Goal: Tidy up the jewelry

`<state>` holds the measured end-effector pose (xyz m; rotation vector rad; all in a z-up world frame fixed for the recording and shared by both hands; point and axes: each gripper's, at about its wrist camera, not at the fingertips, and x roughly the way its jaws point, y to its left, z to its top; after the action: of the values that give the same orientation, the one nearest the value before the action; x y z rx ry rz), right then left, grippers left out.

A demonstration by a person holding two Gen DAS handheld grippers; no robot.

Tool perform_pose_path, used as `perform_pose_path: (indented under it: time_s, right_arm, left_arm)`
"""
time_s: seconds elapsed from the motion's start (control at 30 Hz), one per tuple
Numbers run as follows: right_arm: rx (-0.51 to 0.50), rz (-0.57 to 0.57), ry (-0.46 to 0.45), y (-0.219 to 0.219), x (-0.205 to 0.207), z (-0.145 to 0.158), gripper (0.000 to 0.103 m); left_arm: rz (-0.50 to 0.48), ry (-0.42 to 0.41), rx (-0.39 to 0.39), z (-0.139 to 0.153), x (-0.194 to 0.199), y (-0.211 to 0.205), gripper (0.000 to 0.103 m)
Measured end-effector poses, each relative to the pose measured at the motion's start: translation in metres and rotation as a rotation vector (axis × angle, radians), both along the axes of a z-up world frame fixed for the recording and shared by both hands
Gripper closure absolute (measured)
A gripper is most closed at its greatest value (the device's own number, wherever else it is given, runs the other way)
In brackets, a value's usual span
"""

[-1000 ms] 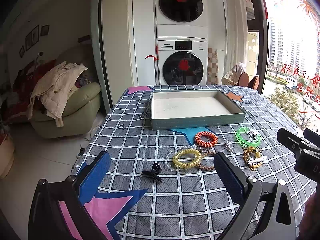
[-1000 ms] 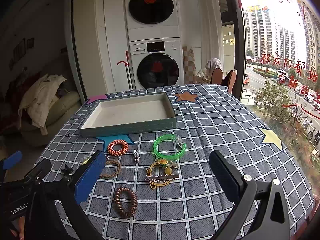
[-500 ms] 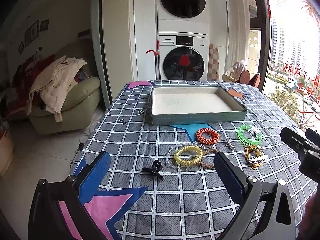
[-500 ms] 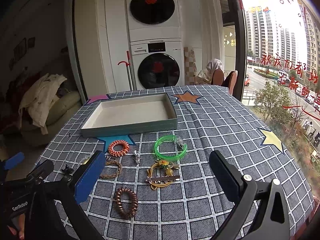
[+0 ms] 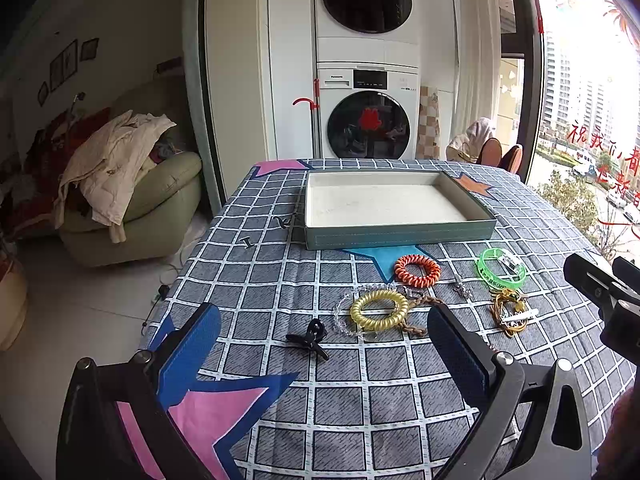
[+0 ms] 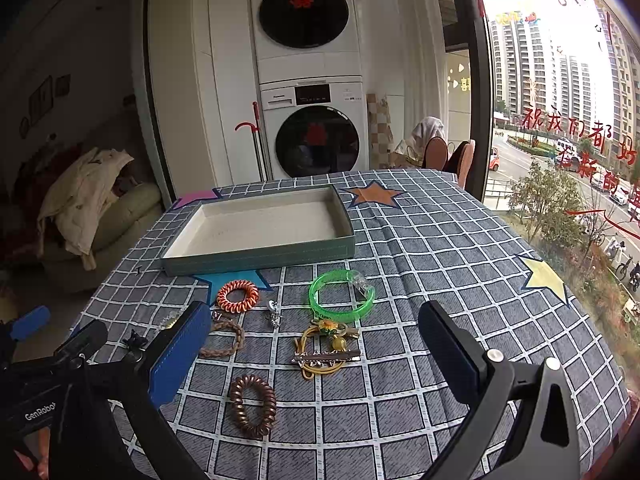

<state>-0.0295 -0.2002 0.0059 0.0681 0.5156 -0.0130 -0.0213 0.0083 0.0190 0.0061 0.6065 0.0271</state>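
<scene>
Both claws, the left claw (image 5: 322, 350) and the right claw (image 6: 314, 344), are hovering released and empty over the counter (image 6: 440, 248), with the jewelry lying loose between them and the empty tray (image 5: 396, 236). Working left to right, the black hair clip (image 5: 309, 337), yellow spiral hair tie (image 5: 379, 310) and orange spiral hair tie (image 5: 417, 271) are judged light, springy and best pinched across the ring, while the green bangle (image 5: 500, 270) is looking rigid and possibly slick. Only the right wrist view is showing the brown spiral hair tie (image 6: 253, 405) and the full braided bracelet (image 6: 226, 338).
</scene>
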Motion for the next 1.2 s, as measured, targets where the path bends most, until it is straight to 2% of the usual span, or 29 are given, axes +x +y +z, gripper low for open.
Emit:
perform_pose_path:
  time_s: [1.2]
  right_arm:
    - [0.003,-0.001,0.007,-0.0013,0.0002,-0.0037,0.000]
  left_arm:
    - [-0.003,0.016,0.007,-0.0049,0.0016,-0.0013,0.000]
